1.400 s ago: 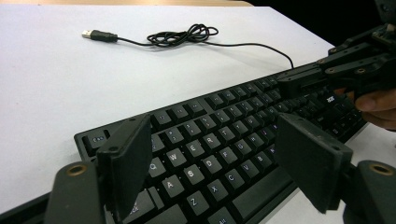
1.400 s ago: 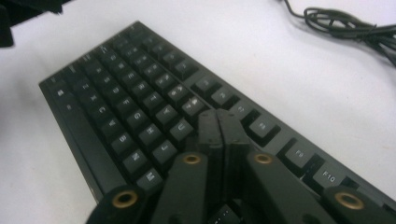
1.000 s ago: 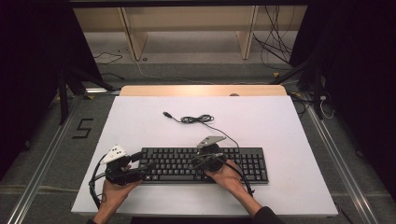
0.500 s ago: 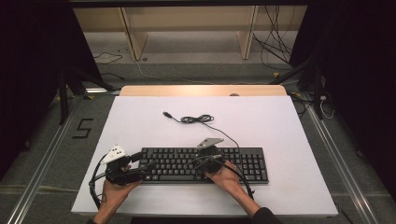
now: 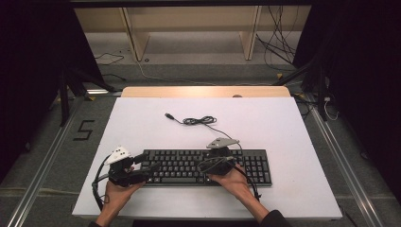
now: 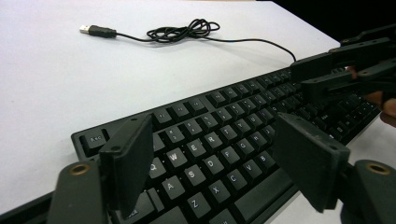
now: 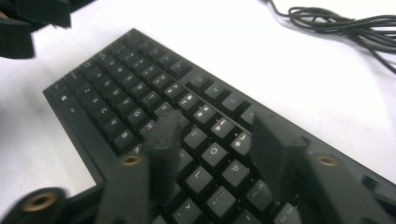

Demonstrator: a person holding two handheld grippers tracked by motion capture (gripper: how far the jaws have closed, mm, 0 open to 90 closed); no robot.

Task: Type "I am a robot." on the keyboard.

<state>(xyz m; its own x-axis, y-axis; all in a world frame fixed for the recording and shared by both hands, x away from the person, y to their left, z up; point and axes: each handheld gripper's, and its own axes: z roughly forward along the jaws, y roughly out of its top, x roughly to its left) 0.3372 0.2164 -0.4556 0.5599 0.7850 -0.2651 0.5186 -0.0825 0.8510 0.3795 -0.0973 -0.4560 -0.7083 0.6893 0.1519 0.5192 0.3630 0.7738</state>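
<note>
From the high view, the black keyboard [image 5: 205, 167] lies on the white table [image 5: 142, 123] toward its near edge, and its cable [image 5: 198, 121] runs from the far side of the keyboard to a loose coil and a plug farther out. The left claw [image 5: 150, 169] sits at the keyboard's left end, the hand [image 5: 116, 194] coming in from the near edge with the forearm angled toward the keyboard; the right claw [image 5: 213, 158] hangs over the keyboard's middle, with the right hand [image 5: 234, 182] just in front of the keyboard's near edge. The left gripper view adds the key legends: its jaws stand wide apart, released, low over the letter keys at the keyboard's left end and holding nothing, while the right claw [image 6: 322, 74] shows farther along the keyboard. The right gripper view, slightly blurred, shows its own jaws parted, having just been opening, with only keys beneath and nothing gripped between them; the cable's coil [image 7: 336, 23] lies beyond the keyboard's far edge.
</note>
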